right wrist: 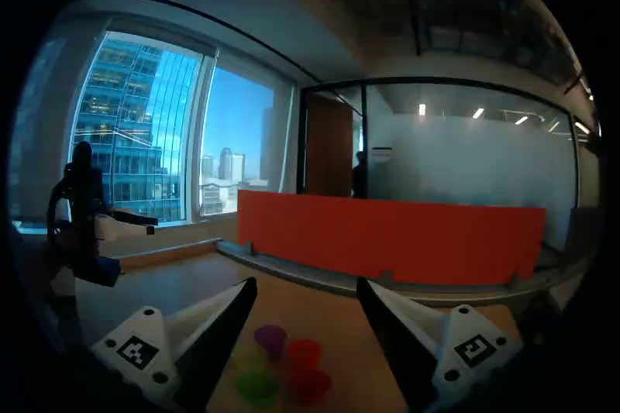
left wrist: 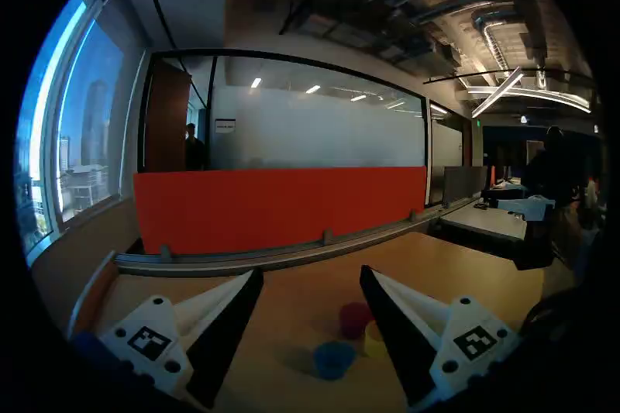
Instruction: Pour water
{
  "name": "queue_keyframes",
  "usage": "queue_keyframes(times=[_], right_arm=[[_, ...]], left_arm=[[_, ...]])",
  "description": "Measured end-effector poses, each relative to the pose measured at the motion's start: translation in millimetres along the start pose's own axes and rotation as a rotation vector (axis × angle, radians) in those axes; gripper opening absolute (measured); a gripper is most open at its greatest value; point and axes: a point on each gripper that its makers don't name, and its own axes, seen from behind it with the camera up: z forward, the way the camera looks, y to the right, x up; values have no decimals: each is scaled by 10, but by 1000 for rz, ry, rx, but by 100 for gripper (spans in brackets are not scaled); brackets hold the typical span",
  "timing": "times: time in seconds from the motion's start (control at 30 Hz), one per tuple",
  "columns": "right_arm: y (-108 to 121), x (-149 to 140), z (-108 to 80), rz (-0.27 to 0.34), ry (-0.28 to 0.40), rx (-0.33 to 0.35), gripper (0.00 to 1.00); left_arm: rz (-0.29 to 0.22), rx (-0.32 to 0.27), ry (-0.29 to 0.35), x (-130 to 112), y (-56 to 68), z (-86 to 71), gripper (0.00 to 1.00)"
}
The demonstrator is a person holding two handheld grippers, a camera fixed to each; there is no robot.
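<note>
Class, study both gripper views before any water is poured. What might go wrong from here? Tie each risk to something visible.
1. In the right gripper view the purple cup, red cup and green cup stand clustered; the open right gripper might knock a neighbour when grasping one.
2. In the left gripper view a finger of the open left gripper partly hides the yellow cup, so a grasp could tip it.

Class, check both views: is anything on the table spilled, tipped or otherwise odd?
Nothing stands out. The blue cup and purple cup, like the cups beside them, appear upright on the wooden table, with no spill visible.
</note>
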Motion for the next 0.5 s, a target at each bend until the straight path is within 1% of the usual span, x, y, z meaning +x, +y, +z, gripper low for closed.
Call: queue_keyframes(times=[0.2,0.4,0.5], right_arm=[[-133,29,28,2,1,61,99],[-202,29,67,3,-10,97,99],[-228,2,92,-7,-23,111,100]], left_arm=[[-1,-29,1,-2,27,35,93],[8,-52,-14,-41,40,82,93],[16,-60,-27,-86,45,105,93]])
